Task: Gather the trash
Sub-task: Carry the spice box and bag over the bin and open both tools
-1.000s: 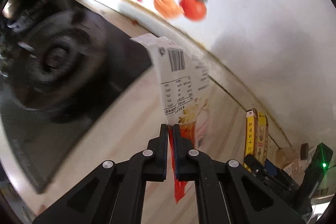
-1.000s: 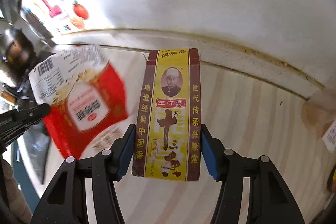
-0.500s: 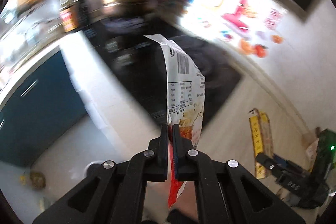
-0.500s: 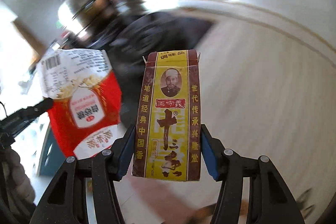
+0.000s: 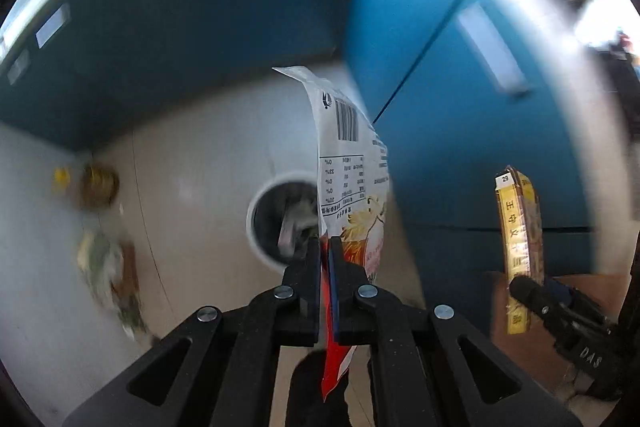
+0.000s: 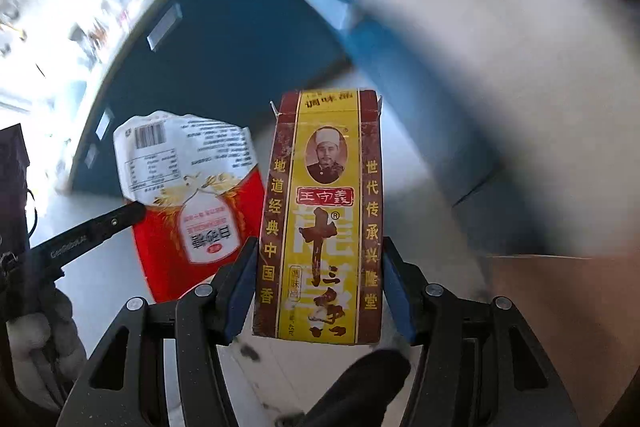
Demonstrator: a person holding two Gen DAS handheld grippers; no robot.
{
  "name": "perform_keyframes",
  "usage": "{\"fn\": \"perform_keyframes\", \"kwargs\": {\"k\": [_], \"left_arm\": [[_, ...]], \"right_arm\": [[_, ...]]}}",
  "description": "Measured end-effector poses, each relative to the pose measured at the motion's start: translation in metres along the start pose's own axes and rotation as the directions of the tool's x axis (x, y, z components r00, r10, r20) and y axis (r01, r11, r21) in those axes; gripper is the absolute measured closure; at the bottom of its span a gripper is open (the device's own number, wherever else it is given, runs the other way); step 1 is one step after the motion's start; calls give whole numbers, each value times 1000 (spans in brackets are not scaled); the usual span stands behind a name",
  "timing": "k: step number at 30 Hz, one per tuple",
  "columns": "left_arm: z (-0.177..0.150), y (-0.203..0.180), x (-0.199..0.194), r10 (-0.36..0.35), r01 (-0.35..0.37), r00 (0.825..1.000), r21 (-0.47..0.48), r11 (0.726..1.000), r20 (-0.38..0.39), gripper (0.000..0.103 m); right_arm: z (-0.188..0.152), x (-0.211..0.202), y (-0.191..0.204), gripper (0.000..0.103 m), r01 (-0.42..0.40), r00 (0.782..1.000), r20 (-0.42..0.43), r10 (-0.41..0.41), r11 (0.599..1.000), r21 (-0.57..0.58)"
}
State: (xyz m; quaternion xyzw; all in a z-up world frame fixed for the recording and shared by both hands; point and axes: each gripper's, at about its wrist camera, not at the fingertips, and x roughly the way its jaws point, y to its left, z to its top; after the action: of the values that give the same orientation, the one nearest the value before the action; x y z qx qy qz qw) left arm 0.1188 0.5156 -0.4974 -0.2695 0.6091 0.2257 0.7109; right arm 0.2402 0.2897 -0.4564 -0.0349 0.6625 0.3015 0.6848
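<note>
My left gripper (image 5: 325, 247) is shut on a red-and-white food packet (image 5: 352, 163), which stands edge-on above the jaws. Straight below it on the pale floor is a round white trash bin (image 5: 256, 227) with dark trash inside, partly hidden by the packet. My right gripper (image 6: 318, 259) is shut on a yellow-and-brown spice box (image 6: 324, 211), pads pressing both narrow sides. In the right wrist view the packet (image 6: 188, 187) hangs at left in the other gripper (image 6: 100, 223). In the left wrist view the spice box (image 5: 518, 247) appears at right.
Blue cabinet fronts (image 5: 240, 7) with pale handles stand behind the bin. Scraps of litter (image 5: 108, 267) and a yellowish round thing (image 5: 98, 185) lie on the floor at left. A brown surface (image 6: 560, 327) shows at lower right. A gloved hand (image 6: 44, 339) holds the left tool.
Both grippers swung away from the wooden counter and stove and dropped toward the floor; the view now shows blue cabinets and the bin. Both holds are unchanged.
</note>
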Motion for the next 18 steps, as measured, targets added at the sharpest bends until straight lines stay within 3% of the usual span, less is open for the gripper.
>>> {"fn": "perform_keyframes", "kwargs": {"k": [3, 7, 11, 15, 18], "left_arm": [[-1, 33, 85, -3, -1, 996, -50, 999, -84, 102], [-1, 67, 205, -12, -5, 983, -90, 996, -181, 102], [-3, 93, 312, -71, 27, 952, -149, 988, -299, 101], [-2, 102, 377, -56, 11, 937, -131, 991, -345, 100], [-2, 107, 390, -53, 10, 938, -125, 992, -344, 97]], "right_arm": [[-5, 97, 5, 44, 15, 996, -92, -18, 999, -31], [-24, 236, -5, 44, 2, 971, -237, -6, 1000, -18], [-38, 350, -23, 44, -9, 935, -353, 18, 1000, 27], [-43, 431, -37, 43, -3, 899, -437, 23, 999, 46], [-41, 475, -40, 42, 8, 878, -478, 9, 999, 33]]}}
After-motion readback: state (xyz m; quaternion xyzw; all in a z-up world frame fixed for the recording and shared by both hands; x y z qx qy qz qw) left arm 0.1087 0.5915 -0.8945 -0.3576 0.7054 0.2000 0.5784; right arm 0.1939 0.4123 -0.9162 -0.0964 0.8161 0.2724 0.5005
